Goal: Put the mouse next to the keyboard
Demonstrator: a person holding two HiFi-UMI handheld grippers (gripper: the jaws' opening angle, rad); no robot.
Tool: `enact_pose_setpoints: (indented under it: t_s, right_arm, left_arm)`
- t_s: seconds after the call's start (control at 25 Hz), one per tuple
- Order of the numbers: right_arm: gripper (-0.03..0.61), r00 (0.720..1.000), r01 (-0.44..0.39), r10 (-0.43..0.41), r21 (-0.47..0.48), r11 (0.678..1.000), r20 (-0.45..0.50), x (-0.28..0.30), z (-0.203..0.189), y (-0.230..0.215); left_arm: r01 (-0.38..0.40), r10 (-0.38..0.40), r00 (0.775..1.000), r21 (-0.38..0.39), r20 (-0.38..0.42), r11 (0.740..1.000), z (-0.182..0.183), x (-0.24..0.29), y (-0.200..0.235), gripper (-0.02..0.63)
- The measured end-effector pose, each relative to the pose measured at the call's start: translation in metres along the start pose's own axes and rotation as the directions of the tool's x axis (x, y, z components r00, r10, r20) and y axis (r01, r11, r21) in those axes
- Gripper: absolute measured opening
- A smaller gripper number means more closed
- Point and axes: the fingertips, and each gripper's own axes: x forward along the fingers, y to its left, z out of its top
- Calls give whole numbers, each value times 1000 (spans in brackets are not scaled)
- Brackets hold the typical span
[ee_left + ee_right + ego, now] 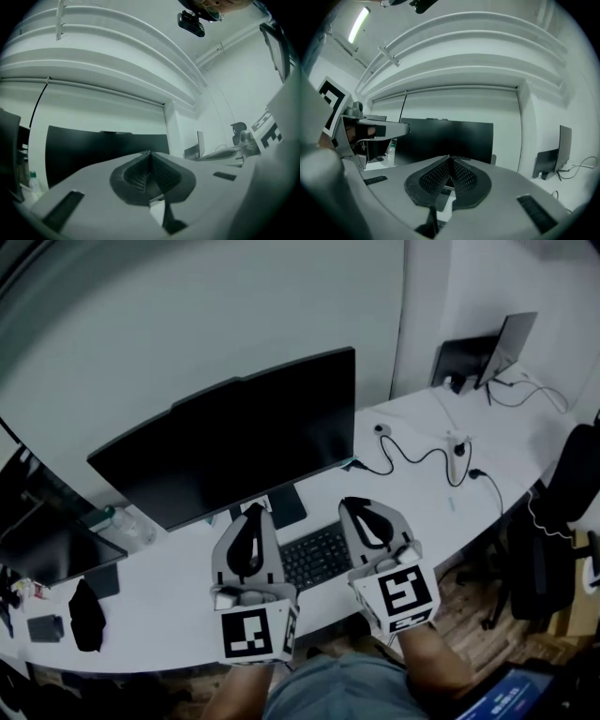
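A black, flat, rectangular keyboard [315, 557] is lying on the white counter [159, 610], just in front of the black monitor's [234, 442] stand. It is sitting slightly askew, with both ends being covered from sight.

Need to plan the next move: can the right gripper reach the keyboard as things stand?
Probably yes. The keyboard lies bare on the desk beside the right gripper, with nothing between them. The gripper's jaws are shut and empty, so they would have to open first.
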Motion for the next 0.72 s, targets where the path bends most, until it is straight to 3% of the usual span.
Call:
enact_pose_setpoints:
  t_s: [0.48, 0.72]
  right_arm:
    - [14, 997, 37, -32, -65, 997, 77, -14, 30, 20]
    - [14, 995, 39, -32, -76, 996, 90, -12, 37, 20]
  left_arm:
    - [11, -11, 997, 1, 71, 1000, 19, -22, 6, 5]
    - [14, -13, 999, -21, 53, 1000, 17, -22, 6, 5]
